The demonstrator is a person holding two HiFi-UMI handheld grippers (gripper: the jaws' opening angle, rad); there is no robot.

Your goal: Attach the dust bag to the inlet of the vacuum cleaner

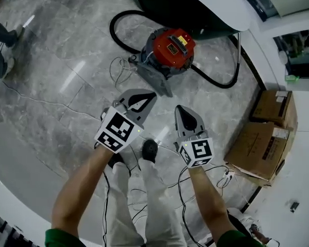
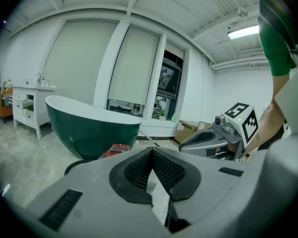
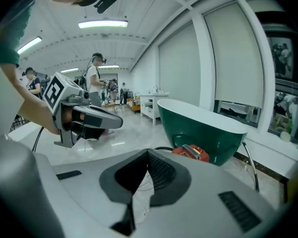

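Note:
A red vacuum cleaner [image 1: 170, 47] stands on the grey marble floor, also seen low in the left gripper view [image 2: 116, 150] and the right gripper view [image 3: 191, 152]. A grey dust bag [image 1: 153, 76] lies against its near side; I cannot tell whether it sits on the inlet. Both grippers hang in the air well short of the vacuum, side by side. My left gripper [image 1: 150, 96] [image 2: 152, 151] is shut with nothing between its jaws. My right gripper [image 1: 179, 109] [image 3: 149, 152] is also shut and holds nothing.
A black hose [image 1: 216, 78] loops round the vacuum beside a green bathtub [image 1: 195, 14]. Thin cables [image 1: 121, 68] trail over the floor. Cardboard boxes [image 1: 268, 133] stand at the right wall. A person's legs [image 1: 0, 45] show at the left edge; other people [image 3: 97, 78] stand farther off.

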